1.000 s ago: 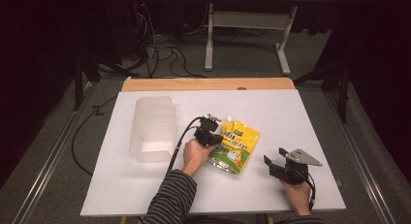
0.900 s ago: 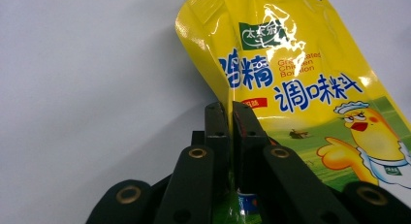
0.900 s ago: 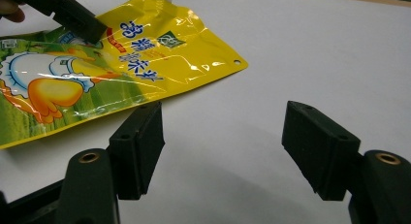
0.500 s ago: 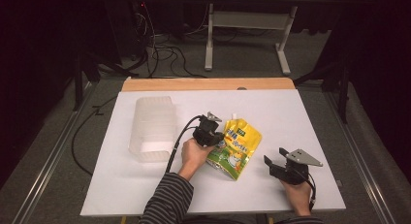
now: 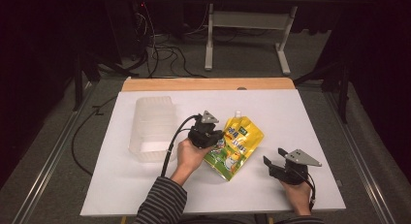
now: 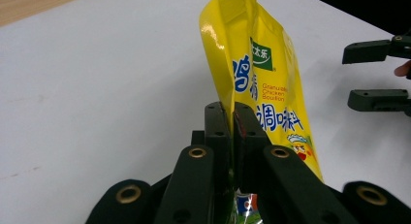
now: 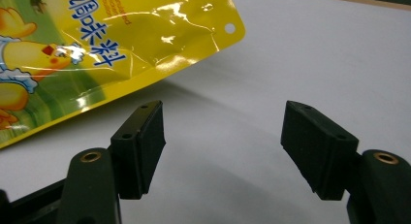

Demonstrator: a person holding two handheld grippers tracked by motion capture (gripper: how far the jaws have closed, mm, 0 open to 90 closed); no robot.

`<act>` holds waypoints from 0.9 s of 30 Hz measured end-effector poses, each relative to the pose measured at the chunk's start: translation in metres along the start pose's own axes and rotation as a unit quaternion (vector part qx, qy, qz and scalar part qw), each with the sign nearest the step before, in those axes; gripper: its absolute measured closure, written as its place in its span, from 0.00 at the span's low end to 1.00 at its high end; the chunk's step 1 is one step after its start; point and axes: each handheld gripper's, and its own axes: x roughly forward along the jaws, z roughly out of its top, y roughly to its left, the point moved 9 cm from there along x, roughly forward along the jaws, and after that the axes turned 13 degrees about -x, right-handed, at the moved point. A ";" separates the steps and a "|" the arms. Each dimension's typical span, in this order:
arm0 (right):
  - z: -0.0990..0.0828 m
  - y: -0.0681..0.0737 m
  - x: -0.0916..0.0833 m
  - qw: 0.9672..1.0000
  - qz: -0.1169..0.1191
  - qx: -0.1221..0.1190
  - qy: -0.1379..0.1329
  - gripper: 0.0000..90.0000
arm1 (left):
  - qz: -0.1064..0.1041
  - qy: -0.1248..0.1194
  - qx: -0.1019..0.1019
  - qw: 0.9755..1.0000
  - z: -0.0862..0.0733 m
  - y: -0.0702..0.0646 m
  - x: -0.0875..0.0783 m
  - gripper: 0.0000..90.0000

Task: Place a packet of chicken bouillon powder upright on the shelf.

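The yellow pouch (image 5: 235, 146) has tipped up off the table (image 5: 310, 117) near its front edge. The left gripper (image 6: 231, 118) pinches its edge tight. The right gripper (image 7: 223, 146) gapes wide, holding nothing.

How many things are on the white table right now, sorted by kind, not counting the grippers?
Yellow pouch: 1, pinched at its edge by the left gripper
Clear plastic container: 1
Total: 2
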 end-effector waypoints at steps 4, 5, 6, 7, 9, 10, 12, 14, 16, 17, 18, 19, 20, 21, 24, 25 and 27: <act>0.000 0.001 0.000 1.000 0.003 -0.004 -0.001 0.36 | -0.004 -0.014 0.002 1.000 0.004 -0.002 -0.011 0.97; 0.000 0.001 0.000 1.000 0.003 -0.005 -0.001 0.36 | -0.005 -0.017 0.001 1.000 0.005 -0.002 -0.014 0.97; 0.000 0.001 0.000 1.000 0.002 -0.004 -0.002 0.36 | -0.005 -0.019 0.002 1.000 0.005 -0.002 -0.015 0.97; 0.001 0.001 0.000 1.000 0.001 -0.007 -0.004 0.36 | -0.004 -0.020 0.004 1.000 0.005 -0.001 -0.018 0.98; 0.000 0.001 0.000 1.000 0.001 -0.005 -0.003 0.36 | -0.005 -0.024 0.002 1.000 0.006 -0.001 -0.019 0.98; 0.000 0.001 0.000 1.000 0.001 -0.002 -0.003 0.36 | -0.006 -0.024 0.005 1.000 0.006 -0.001 -0.021 0.99; 0.000 0.001 0.000 1.000 0.002 -0.003 -0.003 0.36 | -0.008 -0.028 0.006 1.000 0.006 -0.002 -0.023 0.99; 0.001 0.001 0.000 1.000 0.003 -0.007 -0.004 0.37 | -0.010 -0.030 0.012 0.999 0.007 -0.003 -0.026 0.99; 0.000 0.001 0.000 1.000 0.002 -0.007 -0.004 0.37 | -0.011 -0.033 0.012 0.999 0.007 -0.004 -0.027 0.99; 0.000 0.001 0.000 1.000 0.002 -0.006 -0.004 0.36 | -0.009 -0.034 0.013 0.999 0.007 -0.004 -0.031 0.99; 0.000 0.001 0.000 1.000 0.002 -0.006 -0.004 0.36 | -0.009 -0.034 0.013 0.999 0.007 -0.004 -0.031 1.00; 0.000 0.001 0.000 1.000 0.001 -0.004 -0.003 0.36 | -0.006 -0.041 0.011 0.999 0.009 -0.003 -0.036 1.00; 0.000 0.001 0.000 1.000 0.001 -0.004 -0.003 0.36 | -0.006 -0.041 0.011 0.999 0.009 -0.003 -0.036 1.00; 0.000 0.000 0.000 1.000 0.002 -0.005 -0.002 0.36 | -0.005 -0.043 0.012 0.999 0.009 -0.002 -0.039 1.00; 0.000 0.000 0.001 1.000 0.000 -0.001 0.002 0.37 | -0.006 -0.054 0.008 0.998 0.012 0.001 -0.048 1.00; 0.000 0.000 0.001 1.000 0.000 -0.002 0.003 0.37 | -0.006 -0.054 0.008 0.998 0.012 0.001 -0.048 1.00; -0.001 0.000 0.001 1.000 0.000 -0.005 0.007 0.37 | -0.013 -0.069 0.007 0.998 0.014 -0.001 -0.053 1.00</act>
